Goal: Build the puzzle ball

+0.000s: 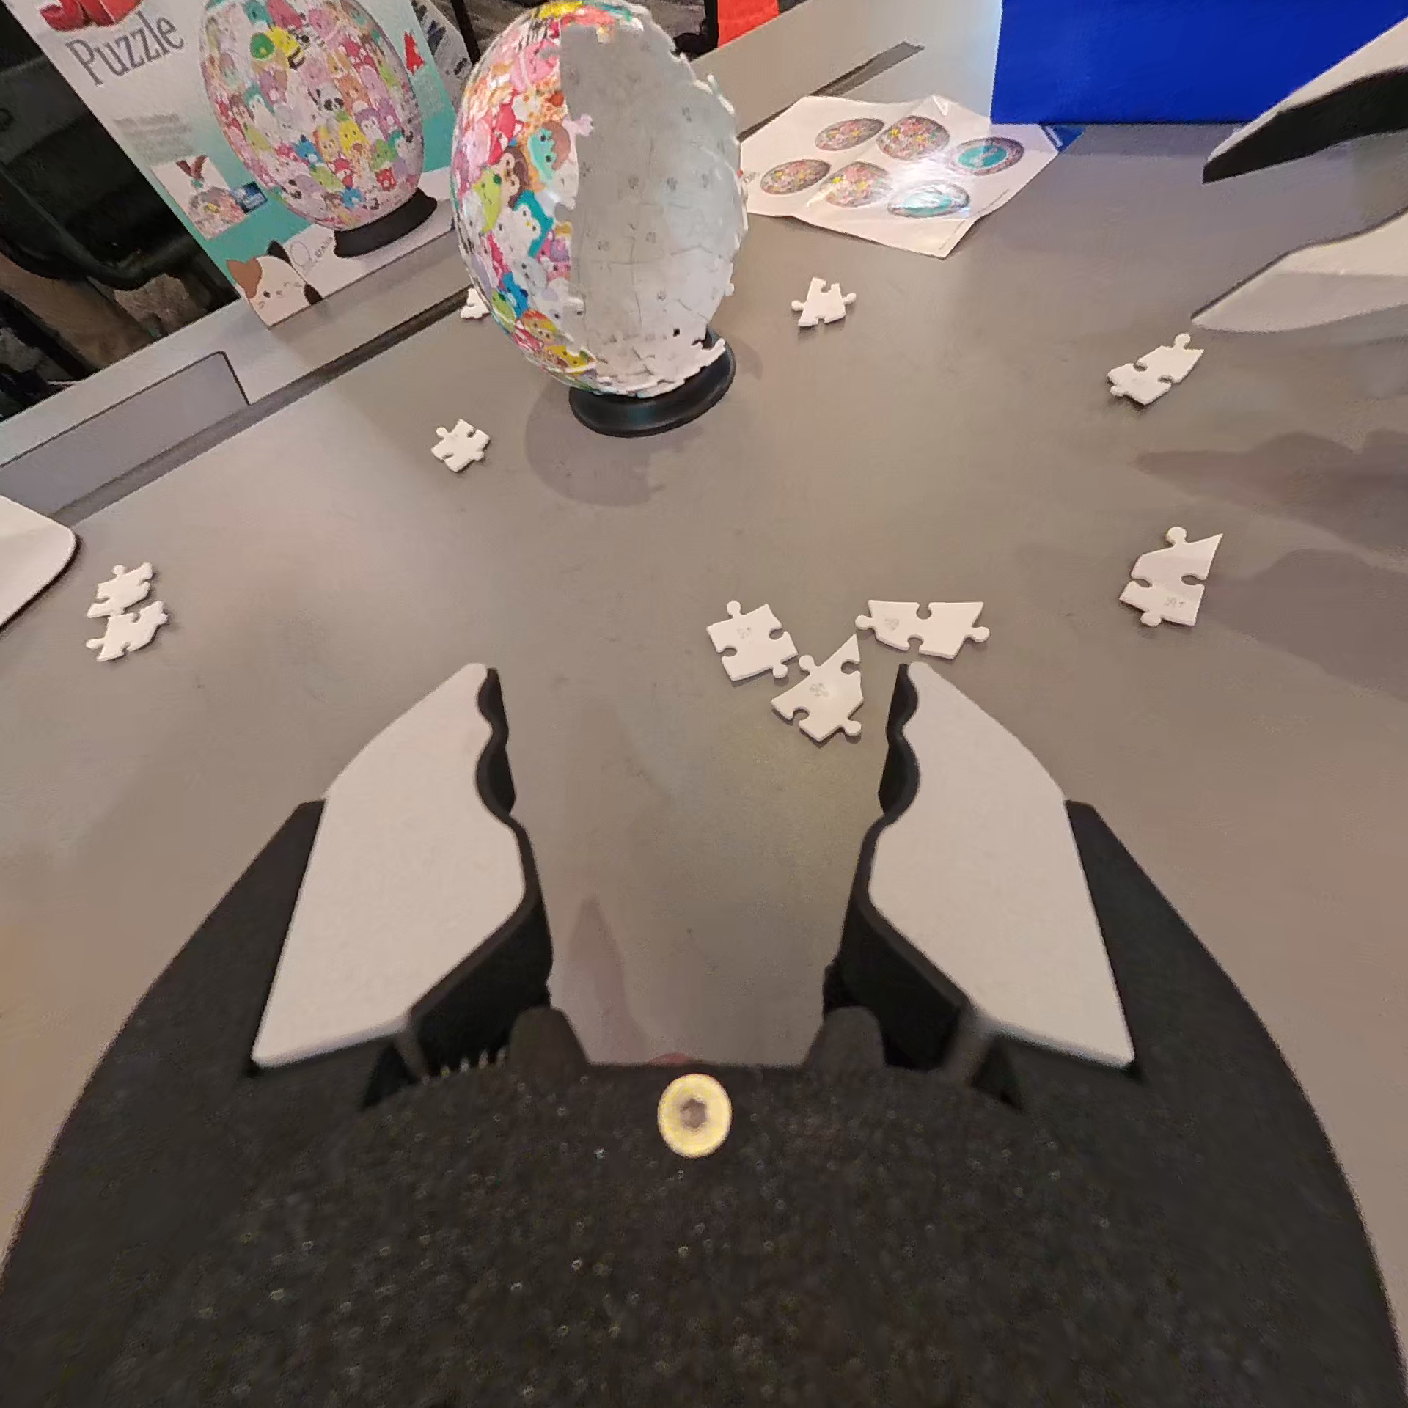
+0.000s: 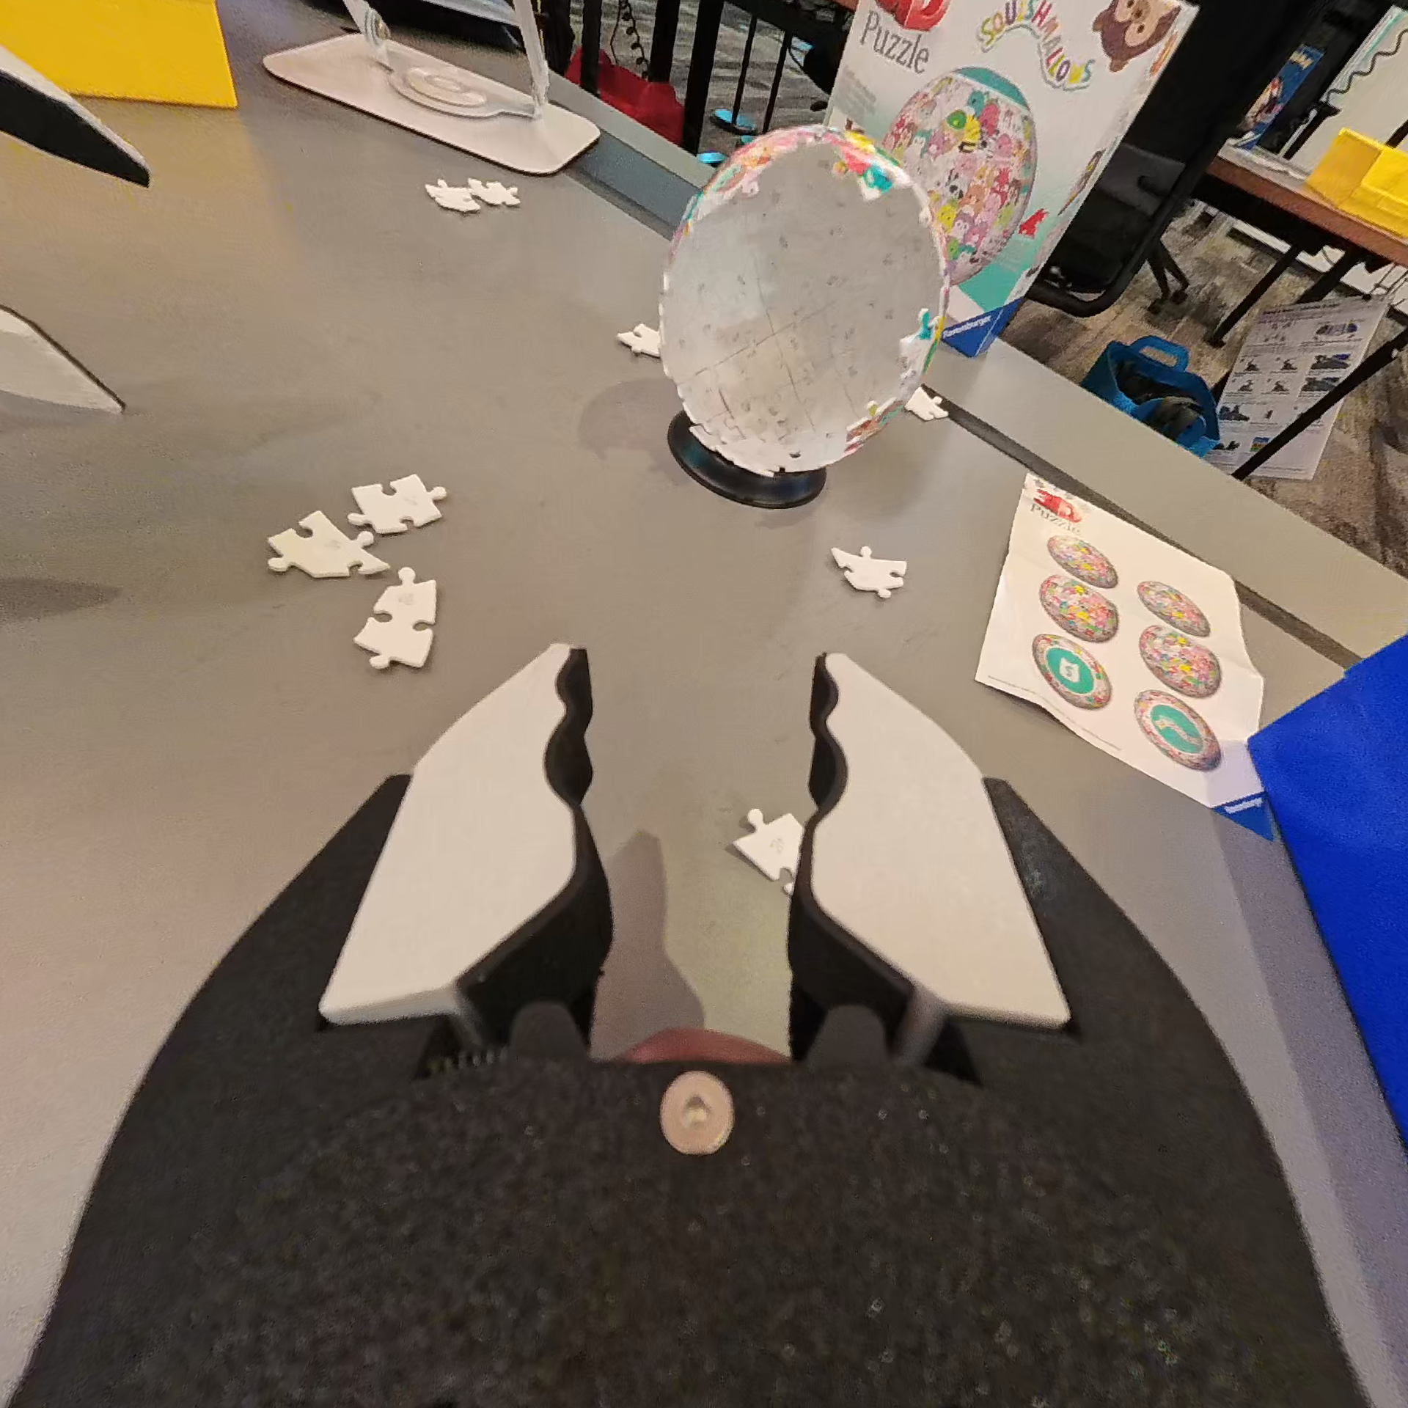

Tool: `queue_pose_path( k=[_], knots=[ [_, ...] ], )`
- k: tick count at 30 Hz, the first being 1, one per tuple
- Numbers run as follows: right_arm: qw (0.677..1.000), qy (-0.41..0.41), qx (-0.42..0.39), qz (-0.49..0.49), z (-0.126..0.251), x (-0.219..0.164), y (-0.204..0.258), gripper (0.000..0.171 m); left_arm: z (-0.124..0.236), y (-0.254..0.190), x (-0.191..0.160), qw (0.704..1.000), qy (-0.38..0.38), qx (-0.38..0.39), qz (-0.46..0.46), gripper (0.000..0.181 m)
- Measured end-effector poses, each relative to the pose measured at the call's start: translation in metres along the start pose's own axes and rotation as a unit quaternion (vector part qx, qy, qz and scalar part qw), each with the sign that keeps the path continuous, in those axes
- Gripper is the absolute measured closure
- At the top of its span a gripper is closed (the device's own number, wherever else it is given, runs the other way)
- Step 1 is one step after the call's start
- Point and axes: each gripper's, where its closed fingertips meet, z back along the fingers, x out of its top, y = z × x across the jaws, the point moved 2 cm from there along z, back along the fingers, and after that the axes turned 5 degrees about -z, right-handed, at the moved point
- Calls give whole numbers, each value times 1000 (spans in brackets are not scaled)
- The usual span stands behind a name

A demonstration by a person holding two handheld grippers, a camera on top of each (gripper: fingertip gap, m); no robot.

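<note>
the puzzle ball (image 1: 594,213) stands on its dark ring stand (image 1: 654,400) well ahead of the left gripper (image 1: 697,686), a little left of its centre line. roughly half the shell looks built: the printed outside curves round one side, and the white inner face of the pieces shows through a large open gap. from the right gripper (image 2: 701,670) the puzzle ball (image 2: 800,305) sits ahead and slightly to the right, its hollow white inside turned toward the camera. the remaining half is judged still to be filled.

both grippers hover with jaws spread wide and nothing between them. loose white pieces lie face down on the grey table (image 1: 305,724): a cluster of three (image 1: 830,655) just ahead and right of the left gripper's tips, a pair (image 1: 126,609) far to its left, singles nearer the ball. one piece (image 2: 771,842) lies partly hidden by the right gripper's right finger.

the picture sheet (image 2: 1120,648) lies to the right of the right gripper, beside a blue sheet (image 2: 1348,800). the puzzle box (image 2: 1006,137) stands behind the ball at the table's far edge. beyond are other tables, chair legs, patterned carpet and a blue bag.
</note>
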Motion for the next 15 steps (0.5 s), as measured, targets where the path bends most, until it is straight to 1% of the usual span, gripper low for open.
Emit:
queue_pose_path(
  k=[9, 15],
  knots=[
    [1000, 4, 9, 11, -2, 0, 5, 116, -2, 6, -3, 999, 4, -7, 36, 88],
    [999, 5, 11, 30, -3, 1, 11, 117, -3, 6, -6, 1000, 14, -2, 27, 89]
  ],
)
